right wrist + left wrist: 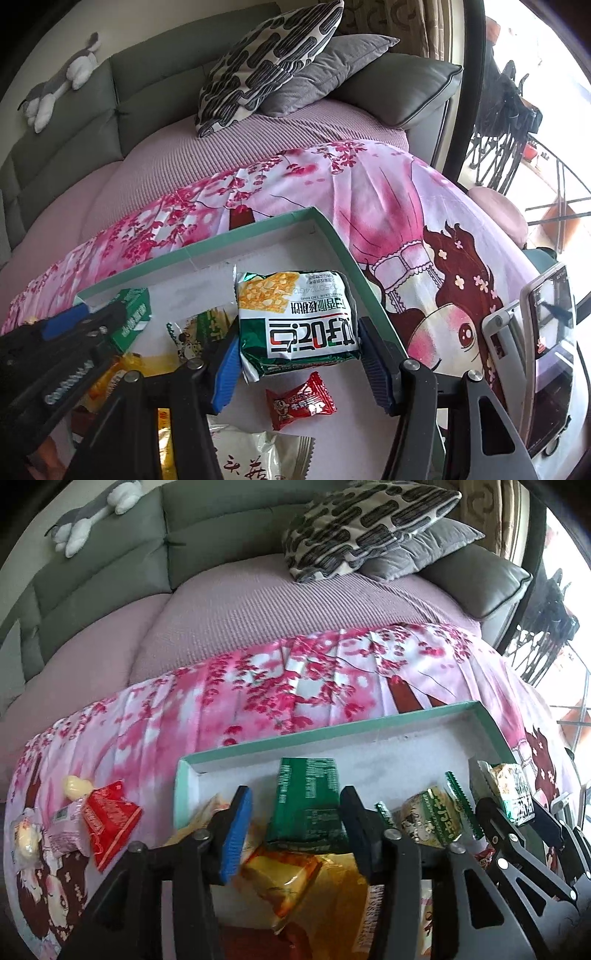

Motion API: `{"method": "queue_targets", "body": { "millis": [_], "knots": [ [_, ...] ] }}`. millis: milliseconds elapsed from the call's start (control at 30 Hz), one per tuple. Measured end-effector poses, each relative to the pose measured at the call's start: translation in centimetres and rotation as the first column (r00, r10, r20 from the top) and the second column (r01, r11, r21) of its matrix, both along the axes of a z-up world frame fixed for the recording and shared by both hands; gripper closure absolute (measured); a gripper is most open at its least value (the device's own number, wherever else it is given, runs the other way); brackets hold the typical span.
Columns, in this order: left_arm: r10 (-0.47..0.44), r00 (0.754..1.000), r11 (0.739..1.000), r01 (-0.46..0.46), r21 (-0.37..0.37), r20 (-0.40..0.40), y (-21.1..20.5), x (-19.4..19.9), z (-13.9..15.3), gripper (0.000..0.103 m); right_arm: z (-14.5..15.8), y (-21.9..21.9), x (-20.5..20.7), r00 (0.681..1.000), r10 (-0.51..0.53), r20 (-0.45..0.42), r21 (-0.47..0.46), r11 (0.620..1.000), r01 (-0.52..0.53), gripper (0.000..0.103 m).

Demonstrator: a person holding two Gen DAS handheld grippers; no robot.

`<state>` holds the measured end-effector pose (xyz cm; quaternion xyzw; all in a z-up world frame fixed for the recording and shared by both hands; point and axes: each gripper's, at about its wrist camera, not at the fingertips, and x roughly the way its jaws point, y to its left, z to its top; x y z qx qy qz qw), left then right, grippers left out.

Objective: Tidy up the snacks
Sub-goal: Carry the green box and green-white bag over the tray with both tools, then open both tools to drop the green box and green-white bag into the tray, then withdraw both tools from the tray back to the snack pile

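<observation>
- Left gripper [295, 801]: parted, straddling the dark green packet [306, 805] with a gap showing at the blue pad, so not pinching it; looks to rest inside the teal-rimmed box [332, 731], leaning over the yellow packet [280, 878].
- Right gripper [299, 338]: closed on the white-and-green packet [295, 314], pads against both its side edges, over the right end of the box floor.
- Reads as the filling step: one snack apparently just set down on the left, another about to be laid in on the right.
- Calls next for lifting the left jaws clear without dragging the green packet, then lowering the right packet flat into the bare stretch beside the small green-and-white packet [432, 818] and letting go.
- Also lying in the box: a red candy [301, 404] just below the right jaws, plus a pale wrapper near the bottom edge.
- Still to collect, by the look of it: the red packet [110, 819], a yellow sweet [75, 786] and a pink wrapper [62, 830], all outside the box on the left.
- Underneath: a pink blossom-print cloth [258, 694], soft and creased, spread over a mauve ribbed cover.
- Beyond: a grey-green sofa back [110, 572], a patterned cushion [369, 524] on a grey one, a plush toy [92, 517] on top.
- Far right: a phone on a stand [550, 314]; bright balcony railing behind.
</observation>
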<state>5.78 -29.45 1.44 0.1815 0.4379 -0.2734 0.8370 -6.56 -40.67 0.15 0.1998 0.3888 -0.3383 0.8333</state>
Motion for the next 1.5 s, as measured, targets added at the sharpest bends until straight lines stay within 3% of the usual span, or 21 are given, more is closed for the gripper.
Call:
{"method": "queue_targets", "body": {
  "millis": [100,233,400,533,600,733,800,833,1100,1500],
  "knots": [
    [0.025,1.000,1.000,-0.025,-0.004,0.009,0.8,0.1,0.4,0.049,-0.1,0.0,0.0,1.000,0.002,-0.006,0.001,1.000,-0.002,0.040],
    [0.062,0.998,0.998,-0.062,-0.016,0.019,1.9,0.5,0.8,0.039,0.2,0.2,-0.1,1.000,0.009,0.003,-0.004,1.000,-0.009,0.040],
    [0.085,0.996,0.996,-0.085,-0.007,0.028,2.6,0.7,0.8,0.038,0.4,0.4,0.1,1.000,0.028,-0.001,-0.015,0.999,-0.028,0.032],
    [0.108,0.994,0.994,-0.107,-0.012,0.033,3.1,0.9,0.8,0.023,0.8,0.8,0.3,0.999,0.047,0.000,-0.027,0.999,-0.047,0.030],
    [0.115,0.993,0.993,-0.115,-0.014,0.040,3.2,1.0,0.8,0.022,0.9,1.0,0.4,0.998,0.059,-0.002,-0.033,0.998,-0.059,0.019],
    [0.141,0.988,0.990,-0.141,-0.015,0.066,3.6,1.3,0.8,0.010,1.0,1.3,0.7,0.997,0.074,-0.005,-0.045,0.996,-0.074,0.016],
    [0.158,0.985,0.987,-0.157,-0.017,0.066,3.9,1.6,0.7,0.007,1.0,1.3,0.8,0.997,0.077,-0.004,-0.050,0.996,-0.077,0.001],
    [0.168,0.984,0.986,-0.167,-0.018,0.063,4.1,1.8,0.6,0.006,1.0,1.4,0.8,0.997,0.077,-0.002,-0.054,0.996,-0.077,0.000],
    [0.211,0.976,0.977,-0.210,-0.020,0.061,5.0,2.5,0.2,0.001,1.1,1.5,0.9,0.996,0.094,-0.001,-0.061,0.994,-0.093,0.000],
    [0.203,0.978,0.979,-0.202,-0.033,0.051,5.4,2.6,0.3,0.001,1.6,2.0,1.2,0.995,0.099,-0.026,-0.082,0.991,-0.101,0.000]
  ]
}}
